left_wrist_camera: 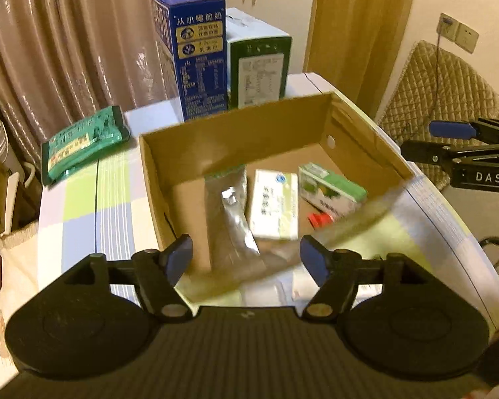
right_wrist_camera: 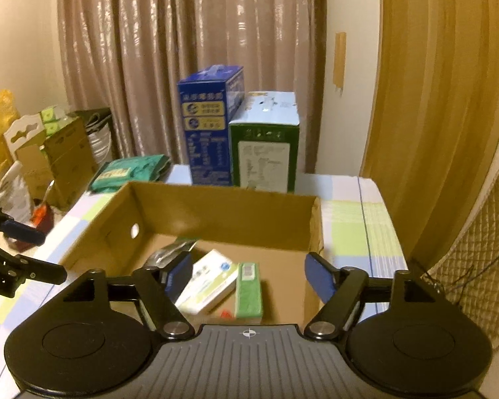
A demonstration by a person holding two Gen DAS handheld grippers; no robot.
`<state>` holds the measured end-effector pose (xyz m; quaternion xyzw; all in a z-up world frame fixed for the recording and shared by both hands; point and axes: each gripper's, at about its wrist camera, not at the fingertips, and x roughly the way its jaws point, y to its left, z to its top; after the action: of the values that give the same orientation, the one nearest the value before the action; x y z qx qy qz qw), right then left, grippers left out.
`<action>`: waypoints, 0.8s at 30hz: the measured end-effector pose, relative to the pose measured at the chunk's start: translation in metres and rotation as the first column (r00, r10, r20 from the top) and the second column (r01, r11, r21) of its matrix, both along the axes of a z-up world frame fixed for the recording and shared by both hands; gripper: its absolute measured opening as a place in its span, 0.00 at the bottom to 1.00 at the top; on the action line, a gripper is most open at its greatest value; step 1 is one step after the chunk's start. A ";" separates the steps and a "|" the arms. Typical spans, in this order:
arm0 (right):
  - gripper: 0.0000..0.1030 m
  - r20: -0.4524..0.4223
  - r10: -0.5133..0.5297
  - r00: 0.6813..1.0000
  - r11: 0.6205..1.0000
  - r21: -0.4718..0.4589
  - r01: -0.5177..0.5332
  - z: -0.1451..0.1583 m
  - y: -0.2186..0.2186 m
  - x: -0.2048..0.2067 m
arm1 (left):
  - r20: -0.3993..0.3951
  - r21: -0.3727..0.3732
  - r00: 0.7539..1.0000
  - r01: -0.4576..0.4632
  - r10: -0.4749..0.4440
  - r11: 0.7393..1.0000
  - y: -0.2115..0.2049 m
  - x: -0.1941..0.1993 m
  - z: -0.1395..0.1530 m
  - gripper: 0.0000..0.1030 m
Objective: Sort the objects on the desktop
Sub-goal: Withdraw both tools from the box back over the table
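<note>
Both claws are released, nothing pinched: left gripper [left_wrist_camera: 246, 259], right gripper [right_wrist_camera: 248, 277]. Still outside the cardboard box [left_wrist_camera: 236, 133], at 10 o'clock, the green packet [left_wrist_camera: 84, 143] is lying flat. Probably light, soft, crinkly; best grabbed across its narrow middle.

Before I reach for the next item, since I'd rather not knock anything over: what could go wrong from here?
1. The green packet lies at the table's far left edge; a sideways nudge could push it off.
2. The tall blue carton and green carton stand upright right behind the cardboard box; pushing the box back may topple them.
3. The left tool and right tool hang open close together over the box and could collide.
</note>
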<state>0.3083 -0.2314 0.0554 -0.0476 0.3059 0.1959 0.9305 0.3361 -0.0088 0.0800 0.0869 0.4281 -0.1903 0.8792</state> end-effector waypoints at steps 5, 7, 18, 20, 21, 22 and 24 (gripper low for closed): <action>0.78 -0.024 0.008 1.000 1.000 0.012 -0.008 -0.004 -0.005 -0.037 | -0.012 -0.010 1.000 -0.018 0.018 1.000 0.012 -0.041 -0.003 0.68; 0.79 -0.041 0.004 0.999 1.000 0.021 -0.003 -0.008 -0.009 -0.050 | -0.017 -0.016 0.999 -0.029 0.029 0.999 0.017 -0.056 -0.006 0.69; 0.79 -0.131 -0.052 0.990 0.998 0.021 0.055 -0.041 -0.047 -0.104 | -0.010 -0.032 0.996 -0.094 0.093 0.995 0.040 -0.128 -0.024 0.76; 0.79 -0.144 -0.055 0.988 0.998 0.016 0.058 -0.047 -0.051 -0.111 | -0.010 -0.032 0.996 -0.094 0.094 0.995 0.041 -0.139 -0.028 0.77; 0.79 -0.151 -0.055 0.987 0.998 0.014 0.058 -0.051 -0.053 -0.114 | -0.012 -0.036 0.996 -0.093 0.092 0.995 0.040 -0.144 -0.031 0.77; 0.79 -0.157 -0.054 0.986 0.998 0.013 0.057 -0.053 -0.054 -0.116 | -0.014 -0.036 0.996 -0.091 0.091 0.995 0.040 -0.147 -0.033 0.77; 0.79 -0.168 -0.043 0.985 0.999 0.012 0.046 -0.058 -0.057 -0.122 | -0.009 -0.023 0.996 -0.087 0.087 0.996 0.038 -0.155 -0.039 0.77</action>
<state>0.1862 -0.2881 -0.0030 -0.0168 0.3824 0.1809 0.9060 0.1811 0.0289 0.0408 0.0569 0.4327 -0.1572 0.8859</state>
